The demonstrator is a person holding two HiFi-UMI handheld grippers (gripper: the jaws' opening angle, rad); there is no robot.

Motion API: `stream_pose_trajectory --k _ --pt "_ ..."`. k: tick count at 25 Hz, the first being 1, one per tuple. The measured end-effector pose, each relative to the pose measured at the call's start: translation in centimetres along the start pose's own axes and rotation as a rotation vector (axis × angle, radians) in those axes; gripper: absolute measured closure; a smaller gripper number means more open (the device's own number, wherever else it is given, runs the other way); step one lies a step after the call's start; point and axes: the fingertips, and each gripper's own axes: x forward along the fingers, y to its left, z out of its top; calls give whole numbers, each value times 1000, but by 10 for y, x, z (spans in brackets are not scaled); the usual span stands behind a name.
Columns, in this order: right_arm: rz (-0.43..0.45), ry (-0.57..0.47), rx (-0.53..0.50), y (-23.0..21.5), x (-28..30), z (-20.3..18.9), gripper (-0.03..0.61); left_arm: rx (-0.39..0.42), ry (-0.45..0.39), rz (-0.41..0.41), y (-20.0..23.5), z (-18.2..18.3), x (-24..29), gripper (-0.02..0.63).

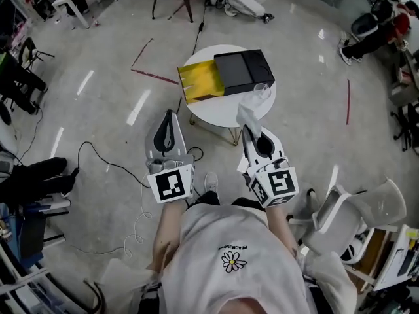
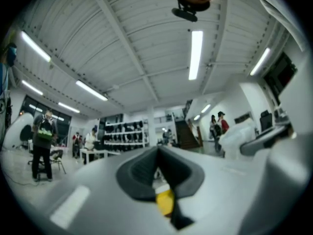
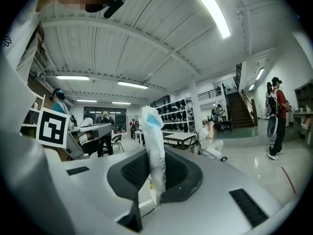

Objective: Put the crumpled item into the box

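The right gripper (image 3: 155, 156) has its jaws pinched on a crumpled wrapper (image 3: 152, 131), white with a patch of blue, which stands up between the pads. In the head view the wrapper (image 1: 249, 115) sticks out past the right gripper (image 1: 246, 129), over the near edge of a round white table (image 1: 216, 113). The left gripper (image 2: 157, 153) has its jaws closed together with nothing between them and hangs left of the table (image 1: 170, 114). On the table lie a black box (image 1: 243, 69), a yellow tray (image 1: 201, 80) touching its left side, and a clear cup (image 1: 262, 91).
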Motion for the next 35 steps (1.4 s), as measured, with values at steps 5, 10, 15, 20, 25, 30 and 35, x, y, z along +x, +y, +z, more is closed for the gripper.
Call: stream_pose_trajectory --k 5,10,15,20,25,30,35 --pt "-7 5 -14 -15 36 -4 537 -26 46 25 21 -26 39 615" --pt "16 -15 -34 -38 68 -5 537 -48 69 23 11 -41 66 615" --pt "47 -58 -62 -66 108 2 537 -70 45 -7 0 -48 107 615" --pt "77 -89 -81 -77 120 17 537 -60 38 58 6 -44 108 615" --pt "91 -85 -66 -79 122 12 537 -60 55 93 7 -46 101 615" --pt "128 -65 -105 -72 127 11 537 -56 57 125 10 -41 100 614" --pt "155 72 -290 -62 154 -9 537 -53 53 167 20 -39 97 614"
